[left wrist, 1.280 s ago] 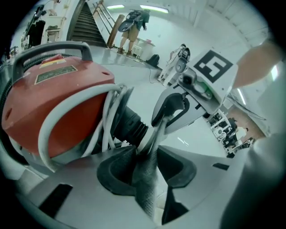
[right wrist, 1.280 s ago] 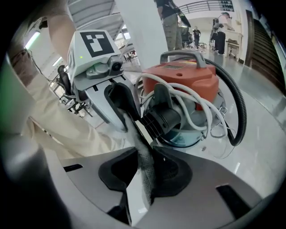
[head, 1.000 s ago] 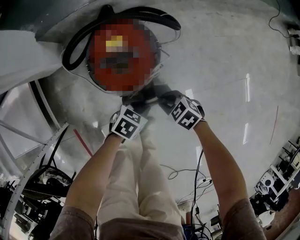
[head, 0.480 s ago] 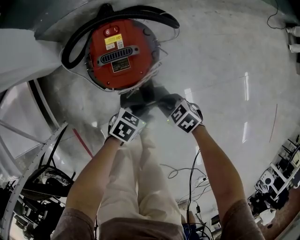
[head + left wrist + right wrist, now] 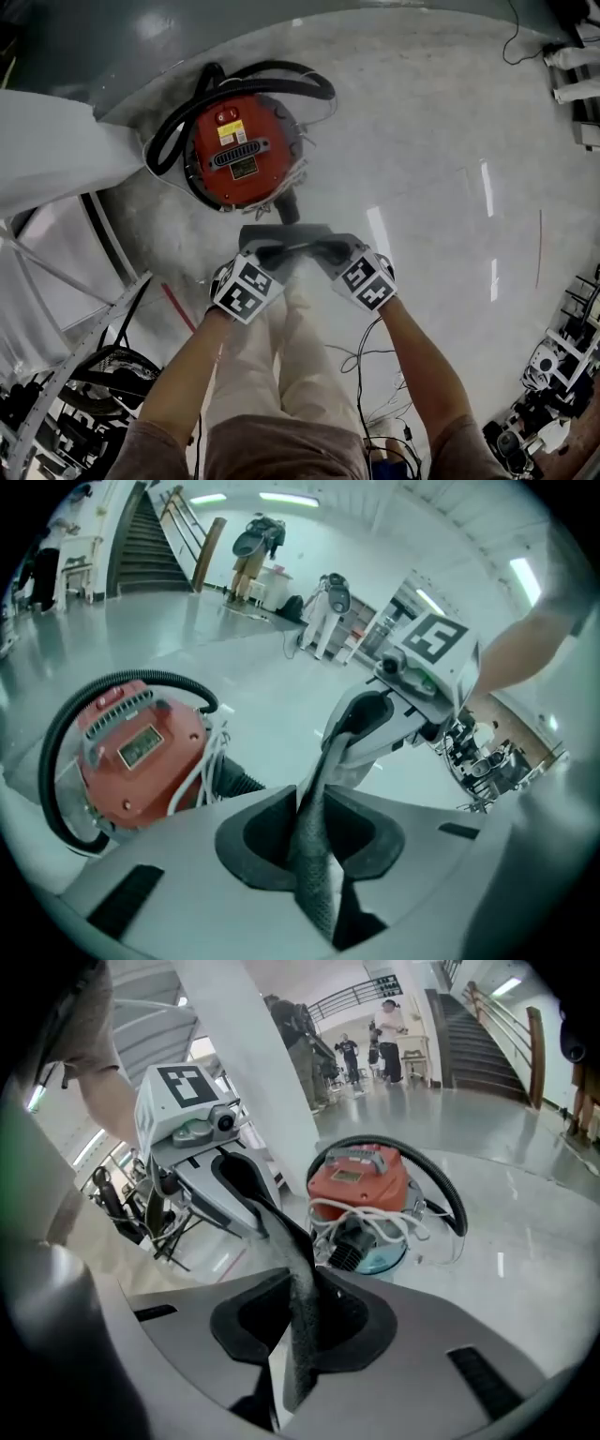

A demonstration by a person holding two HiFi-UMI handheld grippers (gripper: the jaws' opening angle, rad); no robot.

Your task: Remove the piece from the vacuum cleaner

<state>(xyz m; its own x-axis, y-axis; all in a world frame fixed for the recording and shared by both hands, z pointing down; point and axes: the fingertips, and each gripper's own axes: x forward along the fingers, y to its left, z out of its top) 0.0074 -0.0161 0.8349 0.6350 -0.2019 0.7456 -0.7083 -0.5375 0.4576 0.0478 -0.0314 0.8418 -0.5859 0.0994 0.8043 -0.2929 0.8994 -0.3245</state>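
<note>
The red vacuum cleaner (image 5: pixel 242 150) stands on the pale floor with its black hose (image 5: pixel 234 80) coiled round it. Just in front of it, a flat grey piece (image 5: pixel 286 236) hangs level above the floor, apart from the vacuum's black ribbed stub (image 5: pixel 289 206). My left gripper (image 5: pixel 272 253) and right gripper (image 5: pixel 323 251) face each other, each pinching the piece. Their jaws have just been closing on it. In the left gripper view the piece (image 5: pixel 319 855) shows edge-on between the pads of the left gripper (image 5: pixel 314 827). The right gripper (image 5: pixel 300 1312) pinches the same edge (image 5: pixel 298 1279).
A white sheet (image 5: pixel 47 150) and a metal frame (image 5: pixel 84 328) lie at the left. Loose cables (image 5: pixel 361 352) trail on the floor by the person's feet. Equipment (image 5: pixel 562 366) crowds the right edge. Stairs (image 5: pixel 145 536) and several people (image 5: pixel 384 1021) are far off.
Both grippers have risen together with the grey piece, which has come away from the vacuum cleaner's front. The vacuum now looks smaller and farther below.
</note>
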